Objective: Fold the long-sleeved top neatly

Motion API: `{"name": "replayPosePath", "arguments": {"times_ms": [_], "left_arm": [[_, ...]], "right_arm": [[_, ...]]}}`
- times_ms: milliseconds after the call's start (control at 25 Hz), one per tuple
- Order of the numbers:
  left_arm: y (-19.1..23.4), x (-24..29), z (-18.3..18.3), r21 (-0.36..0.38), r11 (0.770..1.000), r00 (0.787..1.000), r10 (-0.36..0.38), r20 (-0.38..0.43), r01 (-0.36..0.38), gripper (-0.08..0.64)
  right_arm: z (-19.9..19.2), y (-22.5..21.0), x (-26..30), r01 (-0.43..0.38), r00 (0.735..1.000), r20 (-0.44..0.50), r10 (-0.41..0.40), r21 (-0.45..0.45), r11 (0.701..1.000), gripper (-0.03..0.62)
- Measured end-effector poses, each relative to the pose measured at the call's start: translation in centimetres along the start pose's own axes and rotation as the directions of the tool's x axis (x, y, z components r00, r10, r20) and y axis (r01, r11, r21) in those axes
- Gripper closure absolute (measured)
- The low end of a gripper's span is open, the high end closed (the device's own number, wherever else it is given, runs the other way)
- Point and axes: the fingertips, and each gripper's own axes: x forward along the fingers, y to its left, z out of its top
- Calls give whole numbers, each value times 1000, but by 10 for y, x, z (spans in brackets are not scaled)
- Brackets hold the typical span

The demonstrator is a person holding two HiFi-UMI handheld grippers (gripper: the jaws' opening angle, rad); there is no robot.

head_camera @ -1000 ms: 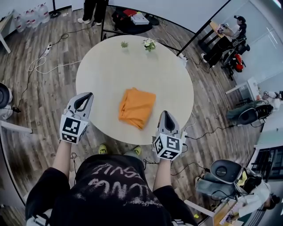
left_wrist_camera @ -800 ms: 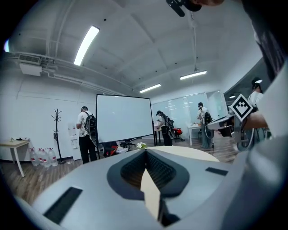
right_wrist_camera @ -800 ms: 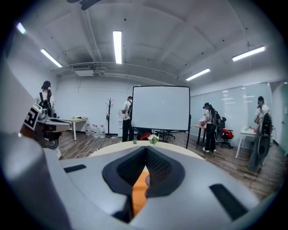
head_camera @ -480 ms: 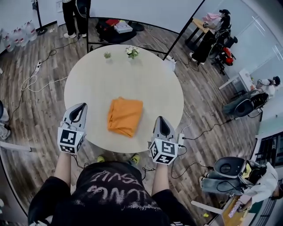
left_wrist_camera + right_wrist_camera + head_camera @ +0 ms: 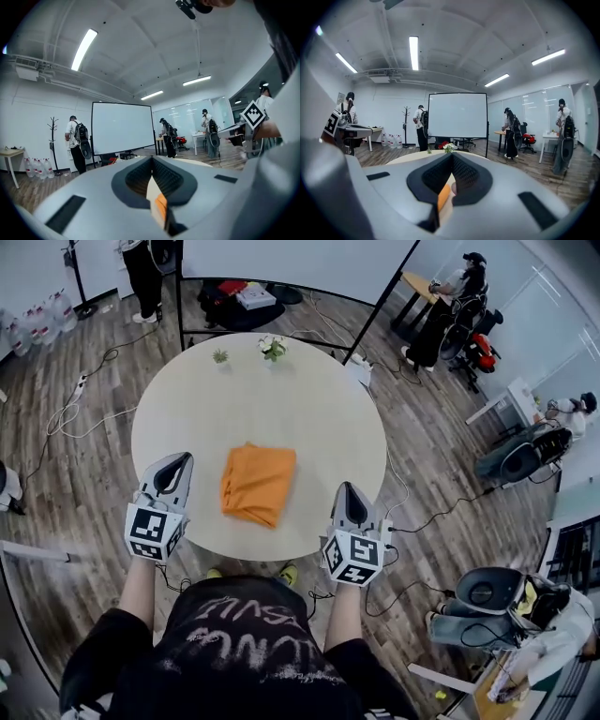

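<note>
The orange long-sleeved top (image 5: pixel 257 484) lies folded into a compact rectangle on the round pale table (image 5: pixel 281 399), a little toward its near side. My left gripper (image 5: pixel 178 463) hovers at the table's near-left rim, jaws shut with nothing between them. My right gripper (image 5: pixel 349 491) hovers at the near-right rim, also shut and empty. Neither touches the top. In the left gripper view the closed jaws (image 5: pixel 152 161) leave only a sliver of the orange top (image 5: pixel 161 206) visible. In the right gripper view the closed jaws (image 5: pixel 452 159) show a similar sliver of the orange top (image 5: pixel 444 197).
Two small potted plants (image 5: pixel 273 347) stand at the table's far edge. A black-framed screen stand (image 5: pixel 281 287) is behind the table. Cables (image 5: pixel 84 399) run over the wooden floor at left, and office chairs (image 5: pixel 483 596) stand at right. People stand in the background.
Both grippers have drifted to the right relative to the top: the left one is closer to it, the right one farther. They stay shut. The folded top has not changed.
</note>
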Motion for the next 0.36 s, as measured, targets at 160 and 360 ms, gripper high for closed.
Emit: {"name": "replayPosePath", "arguments": {"times_ms": [160,360], "left_arm": [[-1,-1,-3,-19,1000,1000,-2,-9,2,549],[-17,4,9,22,999,999,-27,-21,28,548]], "right_arm": [[-5,0,-2,-6,1000,0,6,2,1000,589],[-9,-11,-5,1,1000,-20,-1,-17,1000,589]]}}
